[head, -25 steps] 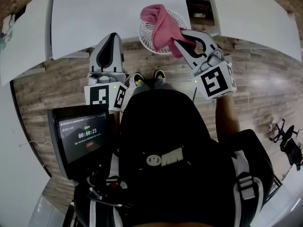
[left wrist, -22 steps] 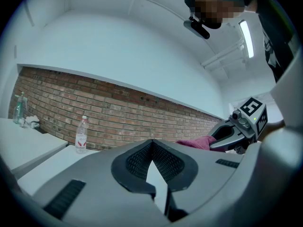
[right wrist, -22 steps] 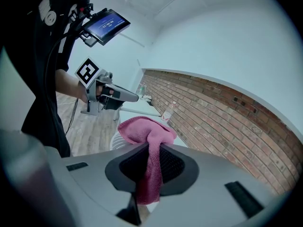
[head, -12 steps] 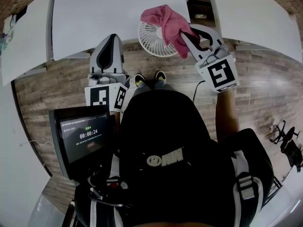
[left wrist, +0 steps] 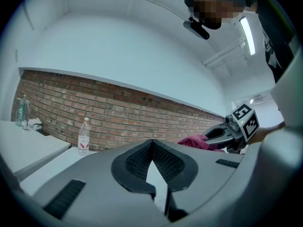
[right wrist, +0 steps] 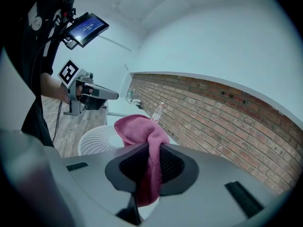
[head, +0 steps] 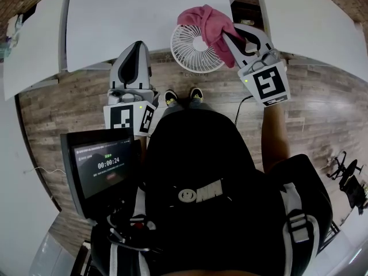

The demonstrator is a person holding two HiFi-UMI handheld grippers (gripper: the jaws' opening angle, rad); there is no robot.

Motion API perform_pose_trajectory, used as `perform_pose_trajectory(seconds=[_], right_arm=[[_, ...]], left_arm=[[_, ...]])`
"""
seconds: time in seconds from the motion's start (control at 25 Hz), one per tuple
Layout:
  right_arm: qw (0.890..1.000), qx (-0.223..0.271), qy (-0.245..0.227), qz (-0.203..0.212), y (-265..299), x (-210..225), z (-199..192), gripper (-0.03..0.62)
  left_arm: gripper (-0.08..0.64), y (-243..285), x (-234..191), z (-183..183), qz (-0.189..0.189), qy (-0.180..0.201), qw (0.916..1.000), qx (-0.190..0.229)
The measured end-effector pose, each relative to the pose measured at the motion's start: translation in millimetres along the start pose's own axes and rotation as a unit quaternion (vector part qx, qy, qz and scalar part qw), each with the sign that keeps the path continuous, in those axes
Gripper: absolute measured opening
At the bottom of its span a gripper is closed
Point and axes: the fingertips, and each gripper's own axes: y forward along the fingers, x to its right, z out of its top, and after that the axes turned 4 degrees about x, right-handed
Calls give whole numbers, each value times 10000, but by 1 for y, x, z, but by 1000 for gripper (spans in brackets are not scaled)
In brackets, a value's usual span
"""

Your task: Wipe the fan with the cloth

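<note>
A white round fan (head: 191,48) stands on the wooden floor at the edge of a white table, its grille facing up. My right gripper (head: 229,37) is shut on a pink cloth (head: 208,23), which lies bunched over the fan's far right rim. In the right gripper view the cloth (right wrist: 141,130) hangs pinched between the jaws of that gripper (right wrist: 150,163), with the fan grille (right wrist: 100,138) just beyond. My left gripper (head: 134,46) is shut on nothing, left of the fan and apart from it. From the left gripper view the cloth (left wrist: 195,141) and the right gripper (left wrist: 222,133) show at the right.
White tables (head: 144,13) (head: 313,16) stand ahead, with a gap between them behind the fan. A plastic bottle (left wrist: 84,136) stands on a table by the brick wall (left wrist: 123,112). A tablet (head: 103,165) hangs at my chest. My shoes (head: 181,96) are close to the fan.
My right gripper has carried the cloth from the middle of the fan's grille toward its far right rim, uncovering most of the grille. The left gripper has stayed put.
</note>
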Motion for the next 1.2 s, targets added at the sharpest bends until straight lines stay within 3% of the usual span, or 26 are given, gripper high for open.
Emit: perform_pose_trajectory(seconds=[1.2], right_arm=[[9967, 97, 777, -229, -24, 0, -8, 54]], left_arm=[[3, 3, 6, 3, -155, 20, 9999, -50]])
